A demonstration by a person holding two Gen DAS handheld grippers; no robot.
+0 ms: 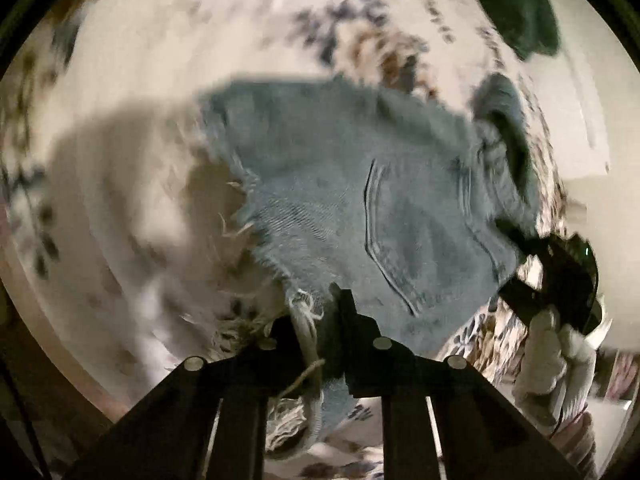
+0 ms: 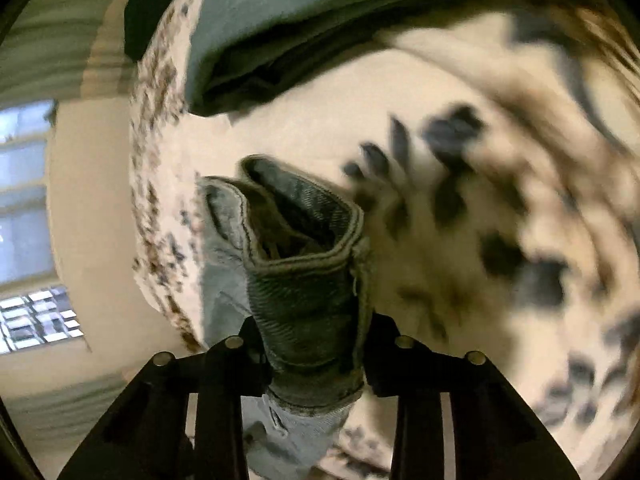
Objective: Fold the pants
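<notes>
The light blue frayed denim shorts [image 1: 360, 208] hang stretched above the cream floral-print bedsheet [image 1: 132, 92]. The left gripper [image 1: 320, 320] is clamped on the frayed hem at the near left; the right gripper [image 2: 316, 344] is clamped on the bunched waistband at the right. A dark green cloth [image 1: 516, 4] lies far right.

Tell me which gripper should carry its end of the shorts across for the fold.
Left, probably. The left gripper pinches the frayed hem of the denim shorts, which spread open ahead of it. The right gripper clamps the bunched waistband at the bedspread edge, better as the anchor.
</notes>
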